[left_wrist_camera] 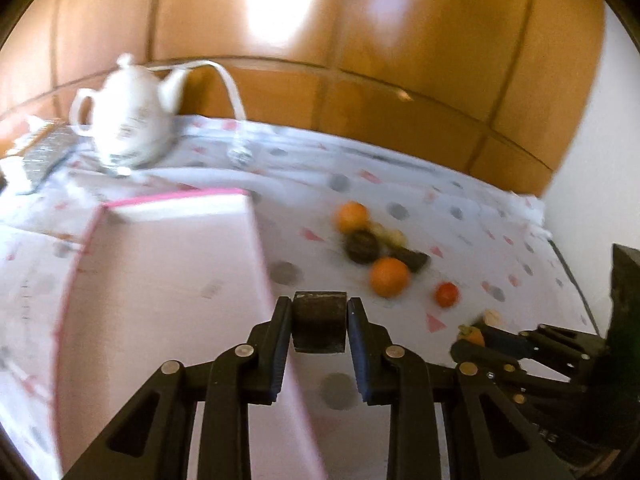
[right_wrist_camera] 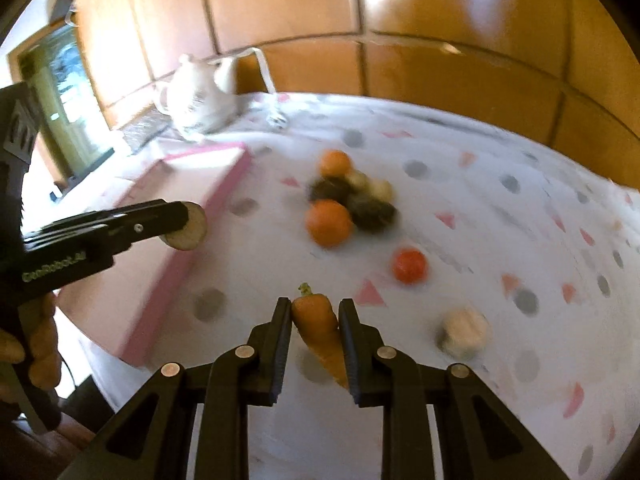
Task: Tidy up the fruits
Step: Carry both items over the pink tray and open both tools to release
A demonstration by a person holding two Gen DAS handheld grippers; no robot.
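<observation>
My left gripper (left_wrist_camera: 319, 312) is shut on a dark round slice (left_wrist_camera: 319, 324), held above the right edge of the pink-rimmed box (left_wrist_camera: 168, 276). It also shows in the right wrist view (right_wrist_camera: 188, 224) at the left. My right gripper (right_wrist_camera: 314, 312) is shut on an orange carrot (right_wrist_camera: 318, 328), above the cloth; it also shows in the left wrist view (left_wrist_camera: 472, 334). On the cloth lie two oranges (right_wrist_camera: 329, 222), dark pieces (right_wrist_camera: 370, 208), pale pieces (right_wrist_camera: 380, 188), a red tomato (right_wrist_camera: 409, 265) and a whitish piece (right_wrist_camera: 464, 332).
A white teapot (left_wrist_camera: 128, 116) stands at the back left, beside a grey patterned item (left_wrist_camera: 46, 152). The table has a dotted white cloth (right_wrist_camera: 500, 220). A wooden panelled wall (left_wrist_camera: 360, 40) runs behind. A window (right_wrist_camera: 68, 100) is at the far left.
</observation>
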